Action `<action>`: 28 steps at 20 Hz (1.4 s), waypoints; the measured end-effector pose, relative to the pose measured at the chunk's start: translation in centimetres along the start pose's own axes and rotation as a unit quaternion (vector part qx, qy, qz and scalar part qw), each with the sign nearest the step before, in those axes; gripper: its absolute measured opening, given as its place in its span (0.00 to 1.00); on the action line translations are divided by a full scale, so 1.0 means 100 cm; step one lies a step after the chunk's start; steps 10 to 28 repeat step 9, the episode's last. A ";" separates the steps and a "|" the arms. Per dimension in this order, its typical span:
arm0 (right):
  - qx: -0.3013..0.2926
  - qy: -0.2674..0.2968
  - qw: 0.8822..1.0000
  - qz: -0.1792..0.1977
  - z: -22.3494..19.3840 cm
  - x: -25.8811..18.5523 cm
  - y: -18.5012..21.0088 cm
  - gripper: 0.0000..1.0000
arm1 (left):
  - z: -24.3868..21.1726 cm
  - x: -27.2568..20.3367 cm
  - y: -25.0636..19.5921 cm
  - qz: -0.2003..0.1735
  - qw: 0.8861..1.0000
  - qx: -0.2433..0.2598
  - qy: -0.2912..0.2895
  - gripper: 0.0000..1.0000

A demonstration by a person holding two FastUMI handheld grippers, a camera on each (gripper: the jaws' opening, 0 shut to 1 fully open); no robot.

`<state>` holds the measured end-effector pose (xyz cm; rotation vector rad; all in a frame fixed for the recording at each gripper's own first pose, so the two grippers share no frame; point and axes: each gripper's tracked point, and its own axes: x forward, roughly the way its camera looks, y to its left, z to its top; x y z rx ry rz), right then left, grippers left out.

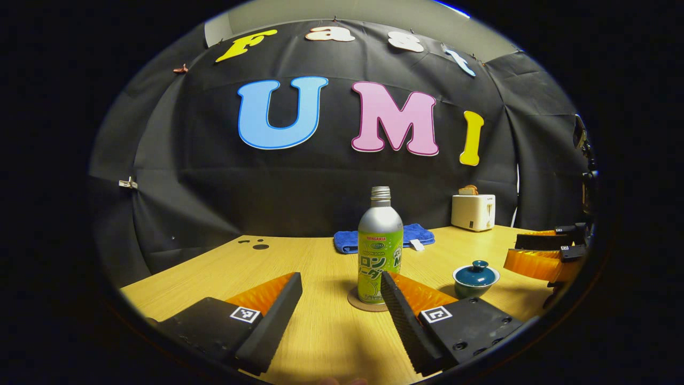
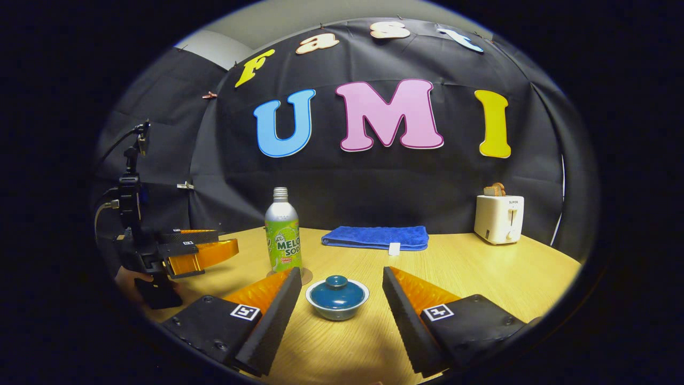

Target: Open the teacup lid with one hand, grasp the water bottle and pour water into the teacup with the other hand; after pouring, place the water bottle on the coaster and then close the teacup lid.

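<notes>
A silver bottle with a green label [image 1: 379, 251] stands upright and uncapped on a round coaster [image 1: 359, 302] on the wooden table. My left gripper [image 1: 342, 294] is open just in front of it, the bottle showing between the fingers. To the bottle's right sits a small teal teacup with its lid on [image 1: 475, 278]. In the right gripper view the teacup [image 2: 337, 297] lies just ahead of my open right gripper [image 2: 338, 291], and the bottle [image 2: 282, 235] stands behind it to the left. The left gripper [image 2: 206, 248] shows open at the far left.
A folded blue towel [image 2: 375, 237] lies at the back of the table [image 2: 470, 267]. A white toaster [image 2: 499, 218] with toast in it stands at the back right. The right gripper [image 1: 539, 251] reaches in from the right edge of the left gripper view.
</notes>
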<state>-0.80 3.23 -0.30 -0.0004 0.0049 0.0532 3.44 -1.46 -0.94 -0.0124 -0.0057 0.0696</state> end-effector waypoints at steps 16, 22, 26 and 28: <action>0.000 0.000 1.000 0.000 0.000 0.000 0.000 0.95 | 0.001 0.000 0.005 0.013 1.000 0.000 0.000 0.93; 0.000 0.000 1.000 0.000 0.000 0.000 0.000 0.95 | 0.001 0.000 0.005 0.013 1.000 0.000 0.000 0.93; 0.000 0.000 1.000 0.000 0.000 0.000 0.000 0.95 | 0.001 0.000 0.005 0.013 1.000 0.000 0.000 0.93; 0.000 0.000 1.000 0.000 0.000 0.000 0.000 0.95 | 0.001 0.000 0.005 0.013 1.000 0.000 0.000 0.93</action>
